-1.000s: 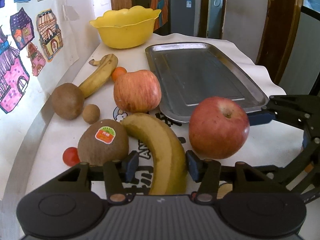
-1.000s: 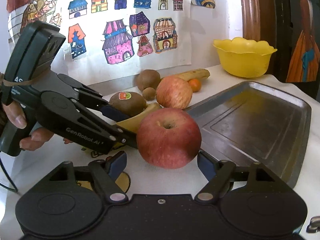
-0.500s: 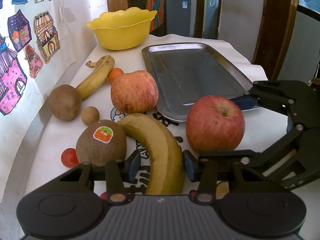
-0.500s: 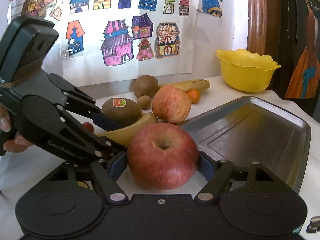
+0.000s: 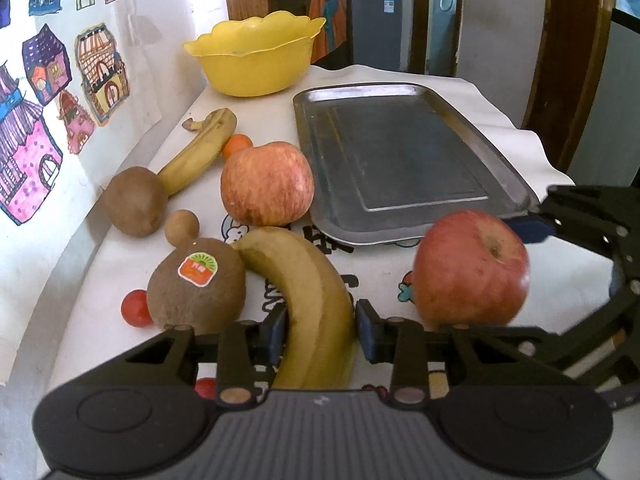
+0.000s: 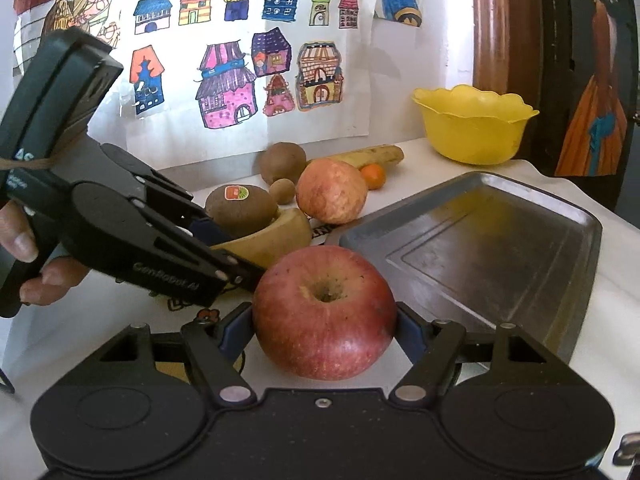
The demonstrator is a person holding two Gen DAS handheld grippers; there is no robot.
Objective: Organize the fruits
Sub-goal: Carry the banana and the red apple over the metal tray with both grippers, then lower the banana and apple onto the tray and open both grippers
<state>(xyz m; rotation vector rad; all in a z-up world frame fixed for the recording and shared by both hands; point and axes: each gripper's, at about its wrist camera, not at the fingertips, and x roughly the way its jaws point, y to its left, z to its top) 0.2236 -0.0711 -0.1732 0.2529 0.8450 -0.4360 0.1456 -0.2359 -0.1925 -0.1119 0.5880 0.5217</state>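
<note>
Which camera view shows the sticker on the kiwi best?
The left wrist view: the kiwi lies near the camera, so its sticker faces it, large and unobstructed. In the right wrist view the sticker appears small and far away.

Red apple [image 6: 325, 316] upright, stem dimple up, just beside steel tray [image 6: 520, 248]. Near banana [image 5: 312, 300] lies curved against stickered kiwi [image 5: 196, 284]. Second apple [image 5: 266, 184], far banana [image 5: 200, 148] beyond.

On the worktop [image 5: 400, 276] in the left wrist view, the tray [image 5: 400, 152] lies at two o'clock, the bowl [image 5: 256, 56] behind it at eleven, the stickered kiwi [image 5: 196, 288] touching the near banana [image 5: 308, 300] at its nine o'clock.
</note>
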